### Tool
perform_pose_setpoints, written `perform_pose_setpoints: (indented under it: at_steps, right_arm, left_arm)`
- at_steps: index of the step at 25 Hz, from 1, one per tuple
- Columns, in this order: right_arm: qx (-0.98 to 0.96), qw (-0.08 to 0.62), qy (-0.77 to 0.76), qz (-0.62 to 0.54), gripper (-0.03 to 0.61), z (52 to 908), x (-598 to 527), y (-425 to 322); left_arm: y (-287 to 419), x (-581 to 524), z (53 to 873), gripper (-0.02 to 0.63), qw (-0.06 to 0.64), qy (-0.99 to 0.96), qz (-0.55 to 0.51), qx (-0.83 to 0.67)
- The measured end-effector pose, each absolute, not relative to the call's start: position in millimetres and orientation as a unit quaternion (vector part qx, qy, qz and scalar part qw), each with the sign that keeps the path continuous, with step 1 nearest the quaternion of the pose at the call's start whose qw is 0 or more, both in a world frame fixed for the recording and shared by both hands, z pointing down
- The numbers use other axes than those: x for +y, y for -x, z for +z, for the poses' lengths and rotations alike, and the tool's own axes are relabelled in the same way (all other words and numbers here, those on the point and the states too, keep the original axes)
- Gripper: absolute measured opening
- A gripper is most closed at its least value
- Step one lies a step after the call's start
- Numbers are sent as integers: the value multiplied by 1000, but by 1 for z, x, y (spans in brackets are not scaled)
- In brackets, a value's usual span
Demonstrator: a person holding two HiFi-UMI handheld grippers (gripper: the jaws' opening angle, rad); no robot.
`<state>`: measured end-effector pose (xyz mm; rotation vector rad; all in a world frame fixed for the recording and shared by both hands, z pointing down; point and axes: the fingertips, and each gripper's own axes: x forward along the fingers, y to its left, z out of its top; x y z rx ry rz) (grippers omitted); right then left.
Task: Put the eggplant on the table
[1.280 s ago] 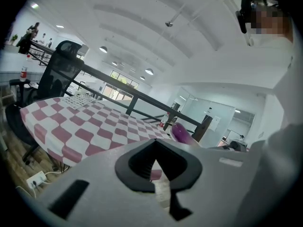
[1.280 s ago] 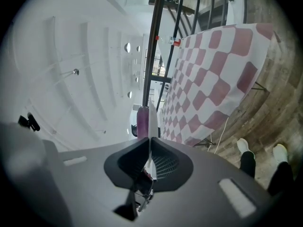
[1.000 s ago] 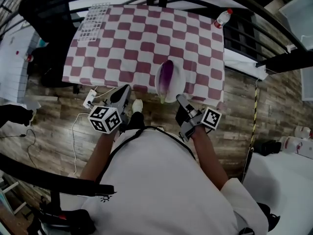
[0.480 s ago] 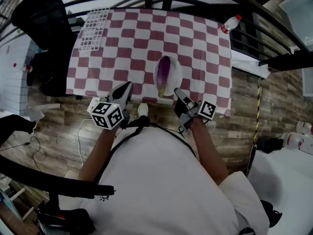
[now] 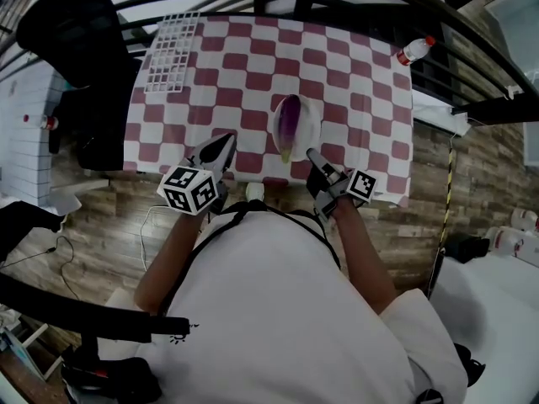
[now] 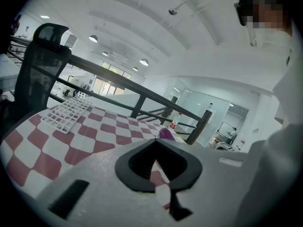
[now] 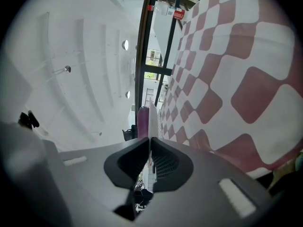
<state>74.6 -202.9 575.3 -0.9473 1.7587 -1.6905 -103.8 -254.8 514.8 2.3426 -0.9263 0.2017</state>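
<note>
The eggplant [image 5: 289, 118] lies on a white plate [image 5: 309, 124] near the table's [image 5: 354, 74] front edge. It is just beyond the left gripper [image 5: 225, 140] and right gripper [image 5: 312, 153], whose jaws are pressed together and hold nothing.

Nothing legible anywhere — the red label on the bottle [image 5: 414, 50] is too small.

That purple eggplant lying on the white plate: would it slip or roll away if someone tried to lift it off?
The eggplant has smooth-looking skin, so it may slip in a hard grip. It is long and rounded, so it could roll once moved off the plate onto the flat tablecloth. It holds a straight shape, so it is probably firm rather than floppy.
</note>
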Motion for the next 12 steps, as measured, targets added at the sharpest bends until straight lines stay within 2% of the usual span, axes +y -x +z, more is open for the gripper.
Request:
perform_pose_setpoints:
  at_steps: [12]
  right_arm:
    - [654,253,346,-623,26,576,-235,-48]
  left_arm:
    - [127,-287,522,0,305,-884,73,-346]
